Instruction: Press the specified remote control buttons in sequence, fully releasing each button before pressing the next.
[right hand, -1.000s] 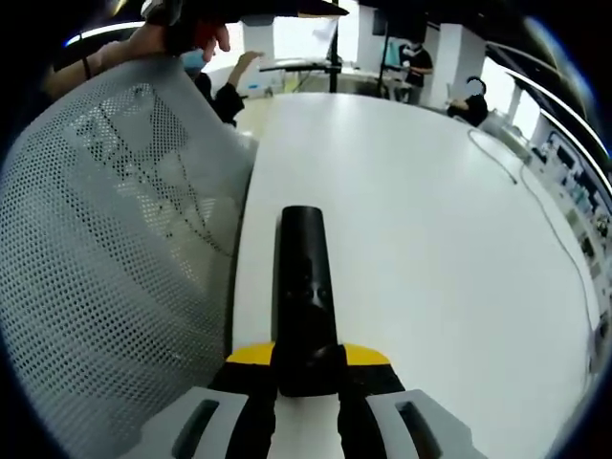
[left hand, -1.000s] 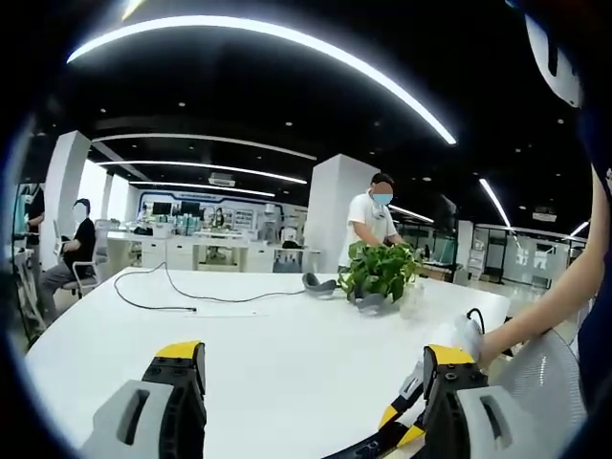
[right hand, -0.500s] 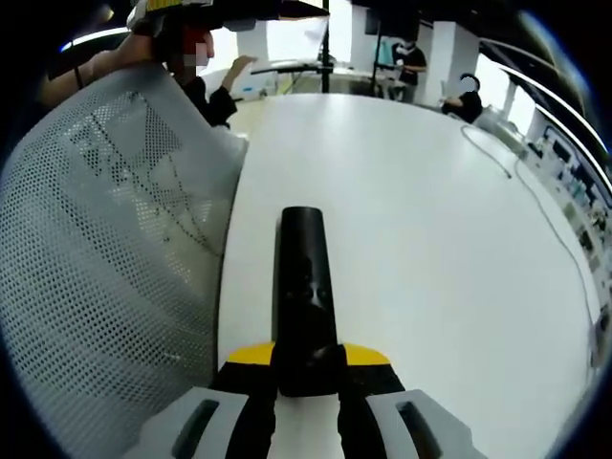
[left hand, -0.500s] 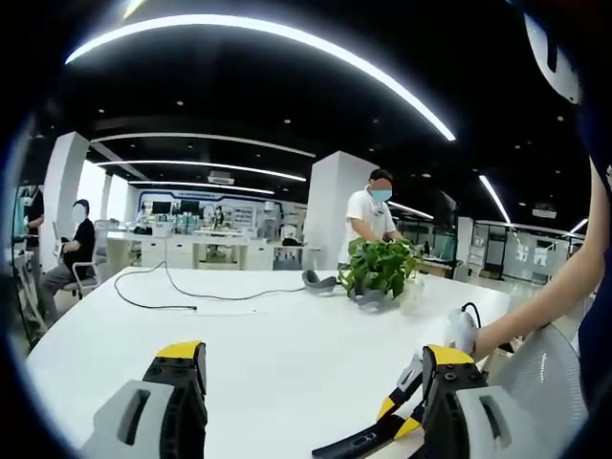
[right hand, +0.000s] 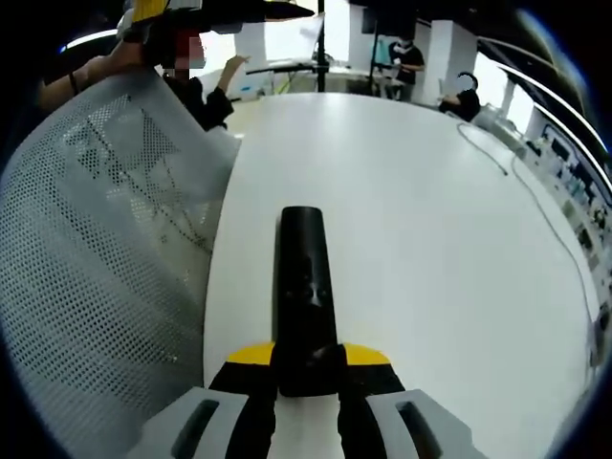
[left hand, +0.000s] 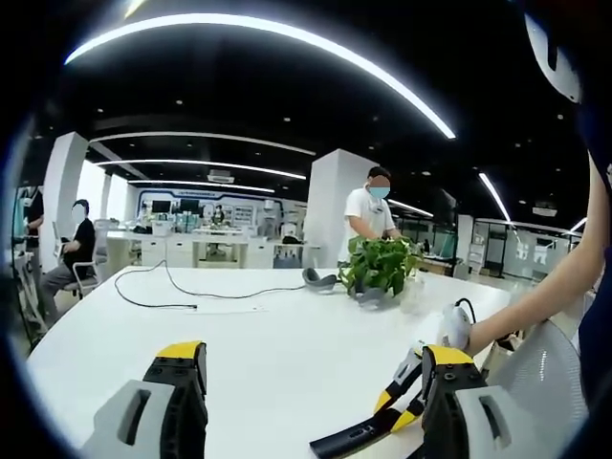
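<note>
Your right gripper (right hand: pixel 306 378) pinches the remote (right hand: pixel 304 287), pointing straight ahead, while your spread left gripper (left hand: pixel 311 402) sits just beside it.

Remote (right hand: pixel 304 296) black plastic, slight sheen; table (right hand: pixel 430 239) smooth white; chair back (right hand: pixel 91 287) perforated mesh.

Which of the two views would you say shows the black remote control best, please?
The right gripper view: the remote control runs straight up the middle, top face visible, clamped between the right gripper jaws. The left gripper view catches just its end low down, seen edge-on.
</note>
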{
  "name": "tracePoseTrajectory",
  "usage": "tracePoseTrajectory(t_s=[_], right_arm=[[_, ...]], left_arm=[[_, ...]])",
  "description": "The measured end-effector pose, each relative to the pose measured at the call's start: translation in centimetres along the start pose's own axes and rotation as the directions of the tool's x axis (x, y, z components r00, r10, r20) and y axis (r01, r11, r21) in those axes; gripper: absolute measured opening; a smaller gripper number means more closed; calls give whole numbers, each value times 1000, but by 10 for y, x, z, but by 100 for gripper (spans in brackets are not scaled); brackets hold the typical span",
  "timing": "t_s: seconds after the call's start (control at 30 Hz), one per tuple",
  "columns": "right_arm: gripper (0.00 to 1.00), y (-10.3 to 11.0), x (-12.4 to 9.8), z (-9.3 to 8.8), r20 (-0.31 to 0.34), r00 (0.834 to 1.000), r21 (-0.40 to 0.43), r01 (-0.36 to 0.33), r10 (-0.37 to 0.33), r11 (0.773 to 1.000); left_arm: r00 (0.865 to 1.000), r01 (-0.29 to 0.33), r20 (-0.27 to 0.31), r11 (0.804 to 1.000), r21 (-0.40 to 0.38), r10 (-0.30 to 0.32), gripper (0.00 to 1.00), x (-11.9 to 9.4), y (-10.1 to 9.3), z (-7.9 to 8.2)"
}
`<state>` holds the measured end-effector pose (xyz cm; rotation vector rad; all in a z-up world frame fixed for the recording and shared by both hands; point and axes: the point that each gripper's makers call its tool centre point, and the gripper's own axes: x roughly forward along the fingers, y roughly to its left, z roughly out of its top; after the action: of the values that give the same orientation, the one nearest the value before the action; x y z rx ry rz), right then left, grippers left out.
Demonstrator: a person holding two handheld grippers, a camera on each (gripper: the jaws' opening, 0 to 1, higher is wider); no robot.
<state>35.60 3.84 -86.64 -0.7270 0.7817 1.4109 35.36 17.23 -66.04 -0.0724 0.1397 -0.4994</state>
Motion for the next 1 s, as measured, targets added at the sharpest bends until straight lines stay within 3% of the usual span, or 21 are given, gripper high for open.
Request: tracePoseTrajectory(t_s=[1.0], right_arm=[[21,-17,-2,-2,-11,1000,1,9,-9,1000]], left_arm=[[1000,5,-22,1000,-4,-5,96,1,0,-4]])
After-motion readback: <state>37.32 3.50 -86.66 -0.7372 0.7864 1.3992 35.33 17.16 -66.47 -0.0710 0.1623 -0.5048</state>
